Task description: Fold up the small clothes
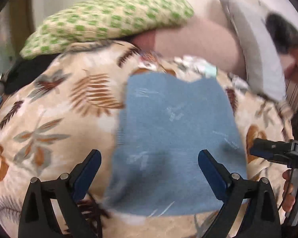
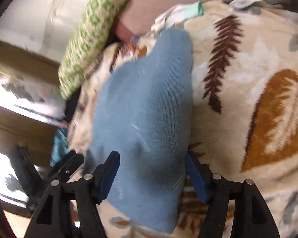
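A small blue knit garment [image 1: 174, 130] lies flat on a beige leaf-print blanket [image 1: 55, 119]. My left gripper [image 1: 150, 170] is open above its near edge, fingers spread wide to either side of the cloth. In the right wrist view the same blue garment [image 2: 145, 109] runs away from me, and my right gripper [image 2: 152, 170] is open with one finger at each side of its near end. The right gripper also shows at the right edge of the left wrist view [image 1: 272, 150].
A green-and-cream checked pillow [image 1: 109, 19] lies at the far side of the blanket. A pile of pale small clothes [image 1: 190, 65] sits just beyond the blue garment. A pink cushion [image 1: 198, 39] and a grey one [image 1: 254, 45] are behind. Wooden furniture [image 2: 19, 63] stands to the left.
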`<state>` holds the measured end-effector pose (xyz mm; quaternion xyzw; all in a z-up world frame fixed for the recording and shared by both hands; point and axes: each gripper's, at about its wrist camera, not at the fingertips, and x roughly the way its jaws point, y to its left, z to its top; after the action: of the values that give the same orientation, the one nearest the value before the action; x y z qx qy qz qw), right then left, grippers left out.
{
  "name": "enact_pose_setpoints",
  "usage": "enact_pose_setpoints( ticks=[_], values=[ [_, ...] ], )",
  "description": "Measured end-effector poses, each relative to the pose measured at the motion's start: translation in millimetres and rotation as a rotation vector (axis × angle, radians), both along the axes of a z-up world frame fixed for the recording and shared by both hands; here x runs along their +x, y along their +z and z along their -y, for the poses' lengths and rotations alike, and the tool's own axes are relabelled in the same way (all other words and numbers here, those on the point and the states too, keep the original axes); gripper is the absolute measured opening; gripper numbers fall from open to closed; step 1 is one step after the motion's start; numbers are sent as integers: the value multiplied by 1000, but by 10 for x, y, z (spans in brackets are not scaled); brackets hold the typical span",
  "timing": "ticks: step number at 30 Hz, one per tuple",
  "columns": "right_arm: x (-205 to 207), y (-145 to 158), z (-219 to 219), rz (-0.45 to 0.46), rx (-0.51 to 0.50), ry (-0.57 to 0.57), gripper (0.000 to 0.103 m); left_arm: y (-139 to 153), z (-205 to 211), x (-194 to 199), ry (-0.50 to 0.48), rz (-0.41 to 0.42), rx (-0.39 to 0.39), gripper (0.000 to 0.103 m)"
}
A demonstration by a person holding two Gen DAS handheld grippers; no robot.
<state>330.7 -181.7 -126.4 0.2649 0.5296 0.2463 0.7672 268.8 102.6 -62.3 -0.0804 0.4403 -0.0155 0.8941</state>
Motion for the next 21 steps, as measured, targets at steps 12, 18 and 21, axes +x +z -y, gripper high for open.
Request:
enact_pose_setpoints(
  ticks=[12, 18, 21],
  values=[
    [-300, -324, -260, -79, 186, 38, 73, -701, -390, -12, 40, -200, -175, 95],
    [-332, 214, 39, 56, 159, 16, 81, -560, -441, -58, 65, -164, -297, 96],
    [-99, -141, -29, -43, 80, -3, 83, -804, -357, 45, 64, -242, -244, 95]
  ],
)
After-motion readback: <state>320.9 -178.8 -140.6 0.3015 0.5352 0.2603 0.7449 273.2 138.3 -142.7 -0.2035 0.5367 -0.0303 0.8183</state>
